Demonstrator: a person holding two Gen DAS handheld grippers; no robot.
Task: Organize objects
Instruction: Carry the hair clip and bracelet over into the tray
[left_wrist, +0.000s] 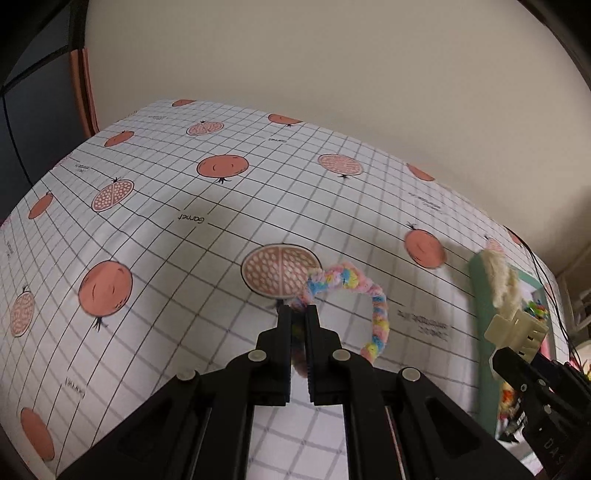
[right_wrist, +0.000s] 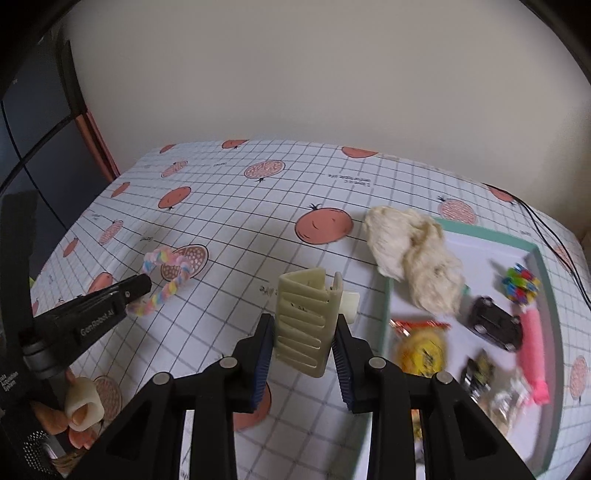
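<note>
My left hand-held gripper (left_wrist: 298, 314) is clamped on a pastel braided ring (left_wrist: 354, 295), held above the desk (left_wrist: 155, 236); the ring loops out to the right of the fingertips. My right hand-held gripper (right_wrist: 304, 332) grips a cream hair claw (right_wrist: 306, 321), its long axis running along the fingers and tilted slightly left at the top. The desk carries a grid-and-pomegranate cover and meets a plain beige wall (right_wrist: 295, 74). At right lies a green-rimmed tray (right_wrist: 546, 280) holding a toy car (right_wrist: 496, 328), a pink item (right_wrist: 533, 350) and snack packets; a cream fluffy item (right_wrist: 413, 254) overlaps its rim.
</note>
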